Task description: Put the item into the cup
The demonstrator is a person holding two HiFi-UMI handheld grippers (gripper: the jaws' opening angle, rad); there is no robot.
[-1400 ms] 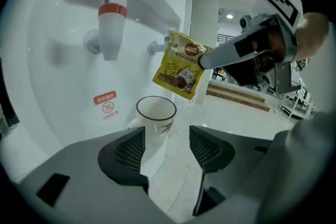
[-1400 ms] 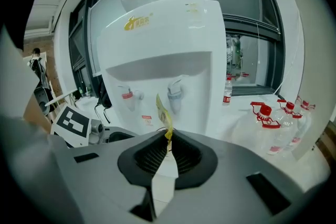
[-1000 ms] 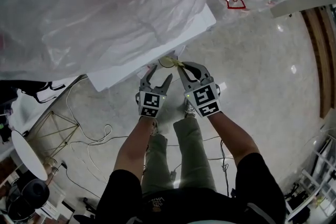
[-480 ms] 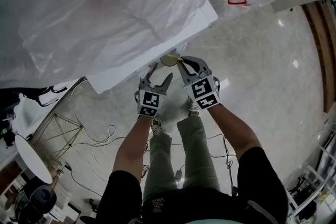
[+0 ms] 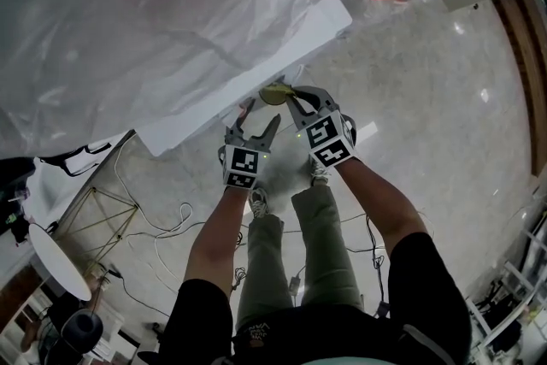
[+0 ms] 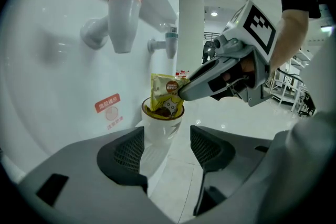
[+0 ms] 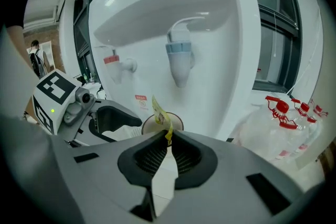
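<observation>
My right gripper's (image 7: 167, 136) jaws pinch the one yellow packet (image 6: 165, 93) by its edge, its lower end inside the one white cup (image 6: 159, 131), while my left gripper's (image 6: 166, 135) jaws gape wide, empty, just short of it.

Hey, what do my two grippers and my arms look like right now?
Left gripper and right gripper: grey two-jaw tools with ribbed dark pads, each carrying a white cube with black square markers. Short black sleeves, bare forearms.

Glossy plastic packet (image 6: 166, 94) — smooth white cup (image 6: 160, 131) — polished floor (image 5: 410, 98)
</observation>
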